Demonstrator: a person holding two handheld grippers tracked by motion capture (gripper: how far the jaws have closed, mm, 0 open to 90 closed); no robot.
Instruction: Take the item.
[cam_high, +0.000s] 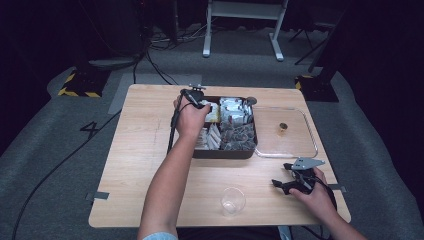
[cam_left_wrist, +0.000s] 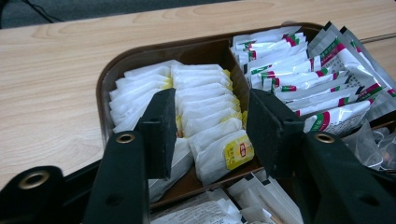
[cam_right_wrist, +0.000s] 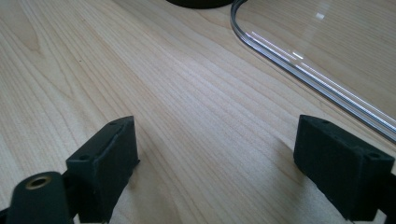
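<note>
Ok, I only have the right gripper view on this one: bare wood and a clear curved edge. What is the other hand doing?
Observer: The left tool hangs open over a dark brown compartment box, its jaws either side of a row of white tea bag sachets.
Operator: Has it got one?
Observer: No, the jaws stand apart with nothing pinched; a sachet with a yellow label lies between them.
Operator: And that clear edge I see?
Observer: It is the rim of a transparent lid lying flat to the right of the box, with a small brass knob on it.
Operator: Anything near my tool?
Observer: A clear cup stands left of the right tool, near the table's front edge.
</note>
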